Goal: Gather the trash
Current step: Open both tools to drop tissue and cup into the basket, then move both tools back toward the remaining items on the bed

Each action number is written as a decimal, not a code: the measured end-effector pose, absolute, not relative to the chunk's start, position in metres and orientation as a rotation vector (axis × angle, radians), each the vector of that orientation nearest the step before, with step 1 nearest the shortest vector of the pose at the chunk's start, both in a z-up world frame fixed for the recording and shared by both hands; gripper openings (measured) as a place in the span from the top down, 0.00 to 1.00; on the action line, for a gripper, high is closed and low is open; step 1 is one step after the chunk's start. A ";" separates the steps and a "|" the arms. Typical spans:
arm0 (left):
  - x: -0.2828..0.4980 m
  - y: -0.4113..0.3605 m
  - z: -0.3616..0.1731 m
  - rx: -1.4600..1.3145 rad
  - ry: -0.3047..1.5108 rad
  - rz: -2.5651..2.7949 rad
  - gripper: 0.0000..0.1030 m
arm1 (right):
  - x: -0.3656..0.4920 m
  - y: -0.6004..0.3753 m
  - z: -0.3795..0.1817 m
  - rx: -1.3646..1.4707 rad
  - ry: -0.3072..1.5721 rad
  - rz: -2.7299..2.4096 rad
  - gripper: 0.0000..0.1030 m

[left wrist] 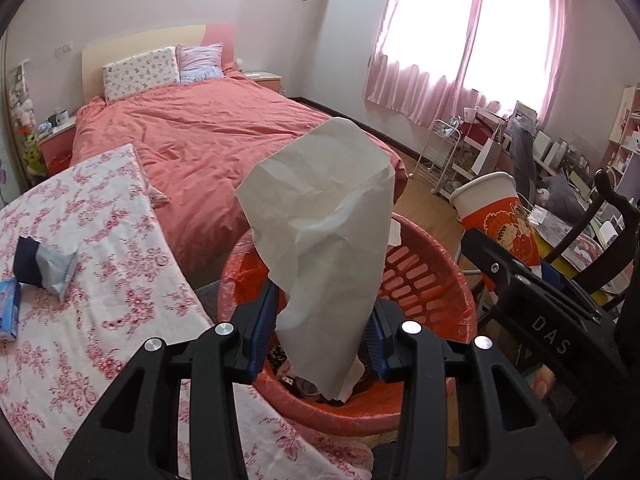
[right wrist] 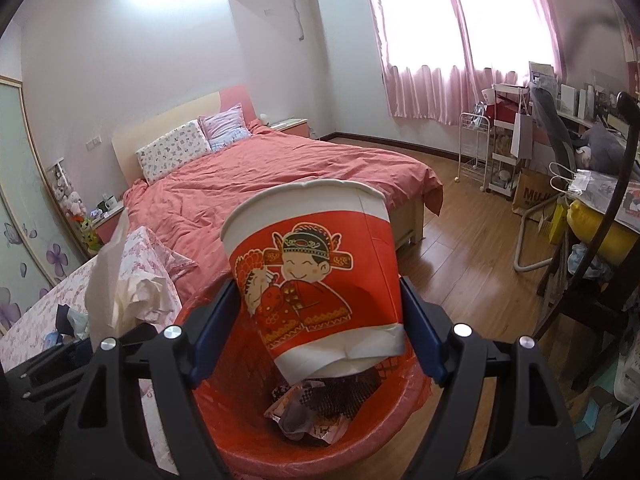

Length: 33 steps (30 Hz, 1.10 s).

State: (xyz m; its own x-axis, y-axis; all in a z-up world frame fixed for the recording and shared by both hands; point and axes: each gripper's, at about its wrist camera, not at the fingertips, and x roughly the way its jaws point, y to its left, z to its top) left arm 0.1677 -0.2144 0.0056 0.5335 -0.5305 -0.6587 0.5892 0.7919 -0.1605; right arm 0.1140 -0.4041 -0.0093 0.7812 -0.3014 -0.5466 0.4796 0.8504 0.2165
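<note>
Black two-finger left gripper [left wrist: 320,344], lower centre of the left wrist view: blue-padded jaws part-closed on a crumpled white tissue [left wrist: 324,236], which stands up between them and fills the frame's centre. Same tissue shows at the left edge of the right wrist view [right wrist: 108,292].

Left of frame, left wrist view: table with pink floral cloth [left wrist: 100,280]; on it a blue tissue pack [left wrist: 9,308] at the far left edge and a dark-blue-and-silver wrapper [left wrist: 44,268] just beside it.

Centre, below and behind the tissue: red plastic wastebasket [left wrist: 420,280] with slotted wall and red liner; the tissue's lower end hangs inside its rim. Upper centre: bed with salmon-red duvet [left wrist: 208,132].

Right gripper [right wrist: 320,320], lower centre of the right wrist view: blue-padded jaws closed against the sides of a red-and-white paper cup [right wrist: 316,276] printed with a cartoon groom, tilted, mouth toward the upper frame, base dented. Cup also appears at right in the left wrist view [left wrist: 500,216]. Beneath it, the wastebasket [right wrist: 240,432] holds crumpled wrappers [right wrist: 316,408].

Right of frame: pink curtains [right wrist: 460,40], white wire cart [right wrist: 474,148], cluttered desk [right wrist: 600,184].
</note>
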 end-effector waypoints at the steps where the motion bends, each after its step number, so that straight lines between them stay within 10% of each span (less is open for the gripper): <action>1: 0.169 -0.217 0.004 0.086 0.760 -0.670 0.61 | 0.116 -0.407 -0.011 0.367 0.525 -0.428 0.26; 33: 0.190 -0.095 -0.014 0.110 0.811 -0.309 0.23 | 0.139 -0.355 -0.014 0.267 0.622 -0.321 0.12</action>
State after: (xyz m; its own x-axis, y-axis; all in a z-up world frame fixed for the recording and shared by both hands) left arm 0.1898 -0.0951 -0.0137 0.6469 -0.2288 -0.7275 0.3127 0.9496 -0.0205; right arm 0.1394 -0.3553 -0.0145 0.7661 -0.2129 -0.6065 0.3712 0.9169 0.1470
